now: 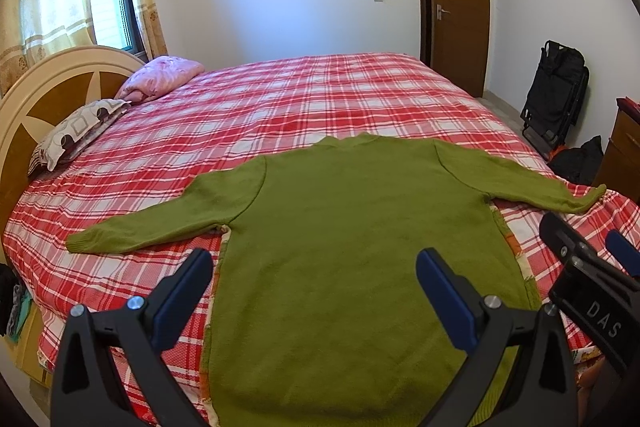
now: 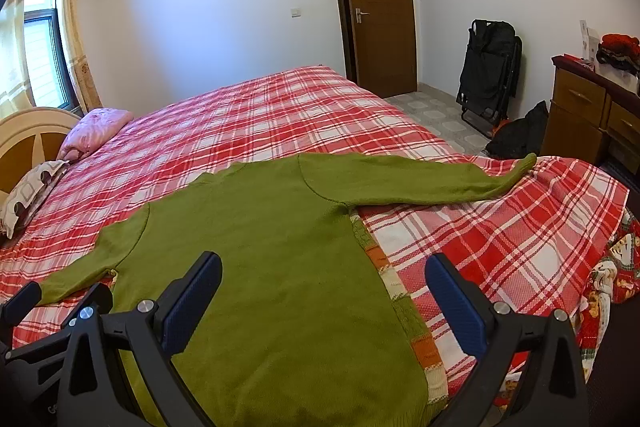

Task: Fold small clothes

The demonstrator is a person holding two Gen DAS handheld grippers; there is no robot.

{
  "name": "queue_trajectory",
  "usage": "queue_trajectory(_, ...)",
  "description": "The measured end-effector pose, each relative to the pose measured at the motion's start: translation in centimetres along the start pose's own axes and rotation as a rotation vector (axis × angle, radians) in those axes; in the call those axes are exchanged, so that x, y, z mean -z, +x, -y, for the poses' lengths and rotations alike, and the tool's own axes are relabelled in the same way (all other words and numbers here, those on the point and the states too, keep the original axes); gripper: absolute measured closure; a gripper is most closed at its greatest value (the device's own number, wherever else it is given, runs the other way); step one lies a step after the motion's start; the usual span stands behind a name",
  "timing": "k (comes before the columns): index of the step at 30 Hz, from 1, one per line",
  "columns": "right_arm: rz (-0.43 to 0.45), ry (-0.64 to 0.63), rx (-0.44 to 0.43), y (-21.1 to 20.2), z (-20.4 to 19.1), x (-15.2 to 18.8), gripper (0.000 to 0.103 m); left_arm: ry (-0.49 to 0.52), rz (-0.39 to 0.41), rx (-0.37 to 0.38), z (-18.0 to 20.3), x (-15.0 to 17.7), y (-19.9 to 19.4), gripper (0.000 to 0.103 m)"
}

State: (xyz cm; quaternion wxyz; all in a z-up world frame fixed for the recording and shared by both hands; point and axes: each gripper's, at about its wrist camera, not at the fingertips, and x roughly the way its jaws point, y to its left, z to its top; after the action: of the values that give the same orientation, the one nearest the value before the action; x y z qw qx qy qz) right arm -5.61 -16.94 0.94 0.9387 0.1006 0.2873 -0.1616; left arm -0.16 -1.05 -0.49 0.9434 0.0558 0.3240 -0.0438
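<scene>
Bedspread (image 1: 280, 99) bears green sweater (image 1: 340, 227), seemingly back-up, collar away; both claws (image 1: 316, 291) (image 2: 324, 297) gape empty.

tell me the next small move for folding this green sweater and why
Probably bring the right gripper out to the right sleeve's cuff and pinch it. The green sweater lies flat on the plaid bedspread with both sleeves spread wide, and both grippers hover open and empty, so folding a sleeve in comes first.

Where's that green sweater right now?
The green sweater lies spread flat, sleeves out, on the near part of the red plaid bed, directly ahead of both open claws in both views.
</scene>
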Motion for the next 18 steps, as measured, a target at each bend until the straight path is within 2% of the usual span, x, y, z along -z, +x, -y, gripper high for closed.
queue_trajectory(18, -0.022, 0.011, 0.009, 0.69, 0.4, 0.15, 0.001, 0.006, -0.009, 0.003, 0.47, 0.31, 0.38, 0.0)
